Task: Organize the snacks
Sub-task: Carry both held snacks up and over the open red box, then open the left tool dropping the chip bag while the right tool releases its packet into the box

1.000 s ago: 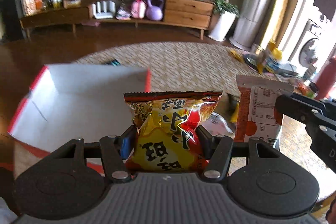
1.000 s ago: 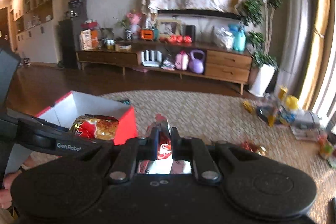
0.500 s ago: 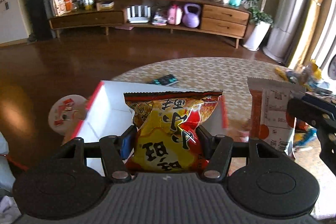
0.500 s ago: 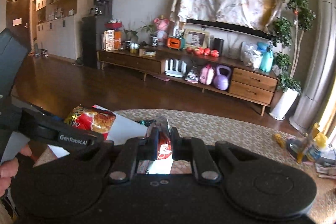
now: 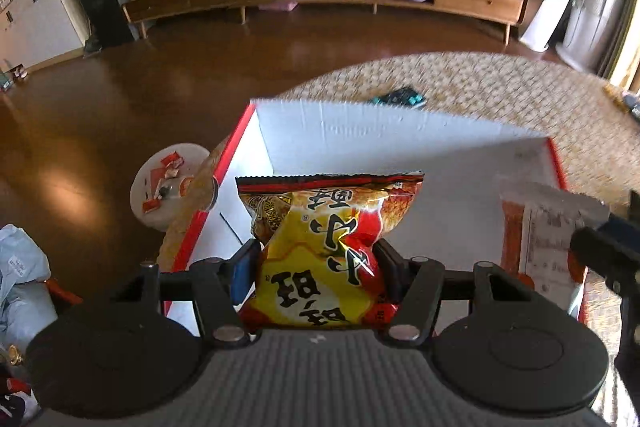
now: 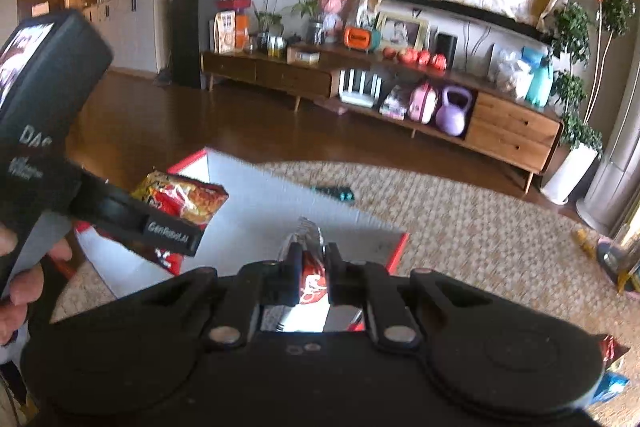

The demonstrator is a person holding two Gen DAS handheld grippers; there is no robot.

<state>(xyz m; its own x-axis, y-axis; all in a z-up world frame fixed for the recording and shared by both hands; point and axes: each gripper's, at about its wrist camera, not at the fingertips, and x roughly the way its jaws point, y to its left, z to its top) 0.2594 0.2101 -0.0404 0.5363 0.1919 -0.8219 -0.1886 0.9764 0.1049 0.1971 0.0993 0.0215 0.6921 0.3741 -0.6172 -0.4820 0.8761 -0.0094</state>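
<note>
Two tongs, each clamping a snack packet (image 5: 324,251) over the box (image 5: 400,135)

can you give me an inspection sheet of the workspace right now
surface: woven rug on dark wood floor.
job's things: white box with red edges, open; yellow snack bag; flat red packet.
clutter: dark remote-like item on the rug behind the box.
grippers: left gripper shut on the yellow snack bag over the box; right gripper shut on the flat red packet.
cables: nothing seen.
surroundings: wooden sideboard, purple kettlebell, potted plant.
</note>
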